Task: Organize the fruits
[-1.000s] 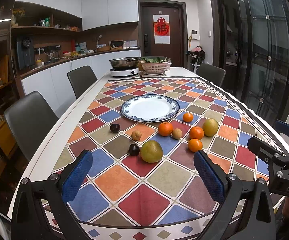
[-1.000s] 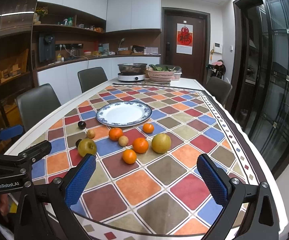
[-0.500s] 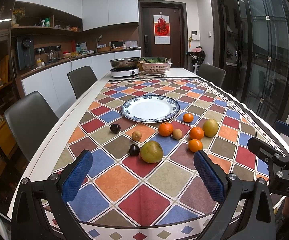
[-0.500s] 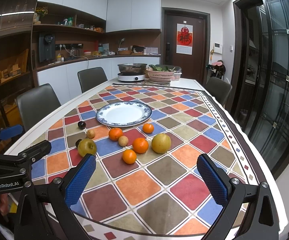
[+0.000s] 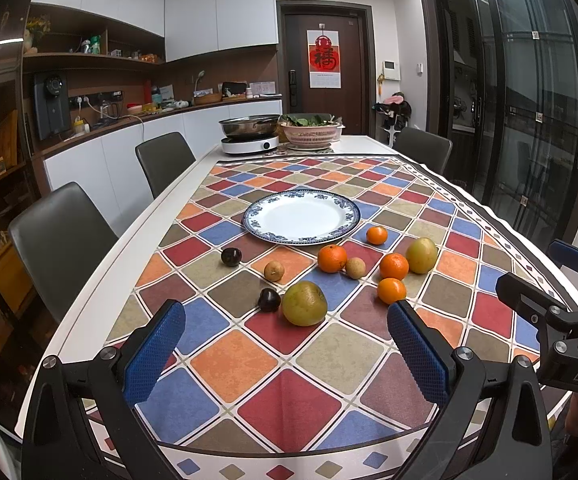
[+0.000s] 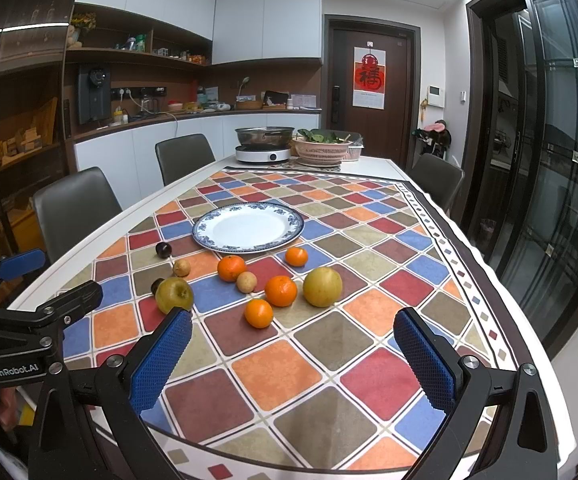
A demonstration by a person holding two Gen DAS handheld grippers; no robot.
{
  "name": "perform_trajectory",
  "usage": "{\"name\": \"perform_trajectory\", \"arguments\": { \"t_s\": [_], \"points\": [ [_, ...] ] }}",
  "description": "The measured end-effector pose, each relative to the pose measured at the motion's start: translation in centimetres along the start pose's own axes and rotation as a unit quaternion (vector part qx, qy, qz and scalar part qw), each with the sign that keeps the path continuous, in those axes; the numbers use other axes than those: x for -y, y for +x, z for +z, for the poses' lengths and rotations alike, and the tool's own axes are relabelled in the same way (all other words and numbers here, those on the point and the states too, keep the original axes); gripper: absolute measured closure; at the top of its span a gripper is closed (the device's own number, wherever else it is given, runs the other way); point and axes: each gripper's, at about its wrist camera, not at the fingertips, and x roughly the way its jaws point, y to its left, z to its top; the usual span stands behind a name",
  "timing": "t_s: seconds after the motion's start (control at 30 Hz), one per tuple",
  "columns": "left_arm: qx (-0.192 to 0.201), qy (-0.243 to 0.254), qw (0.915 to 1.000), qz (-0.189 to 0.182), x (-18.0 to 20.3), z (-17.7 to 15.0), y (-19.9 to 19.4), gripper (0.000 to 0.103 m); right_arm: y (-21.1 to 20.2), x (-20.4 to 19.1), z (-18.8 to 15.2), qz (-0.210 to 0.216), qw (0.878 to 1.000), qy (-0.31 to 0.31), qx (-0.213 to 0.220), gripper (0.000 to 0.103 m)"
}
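Nothing is sorted yet: my left gripper [image 5: 285, 344] and right gripper [image 6: 293, 354] both gape empty, the blue-rimmed white porcelain plate [image 5: 339, 204] at mid-frame sits bare, and all the round loose fruits [image 5: 304, 303] lie below it.

A white plate [image 5: 301, 236] with a blue patterned rim lay empty and flat on the checked tablecloth; all the fruit sat on the cloth in front of it, none on it. Four oranges [image 5: 332, 258] clustered near its front edge; two yellow-green pears, one [image 5: 304, 303] nearest the camera and one [image 5: 421, 255] to the right; two small tan fruits [image 5: 274, 271] lay among them; two dark plums [image 5: 231, 257] lay to the left, one [image 5: 269, 299] touching the near pear.
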Motion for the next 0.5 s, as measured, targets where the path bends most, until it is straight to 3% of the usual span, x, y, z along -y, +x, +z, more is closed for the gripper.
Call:
{"name": "perform_trajectory", "arguments": {
  "t_s": [0.5],
  "points": [
    [-0.001,0.000,1.0000,0.000,0.00,-0.09,-0.04,0.000,-0.05,-0.10,0.03,0.001,1.000,0.000,-0.002,0.001]
  ]
}}
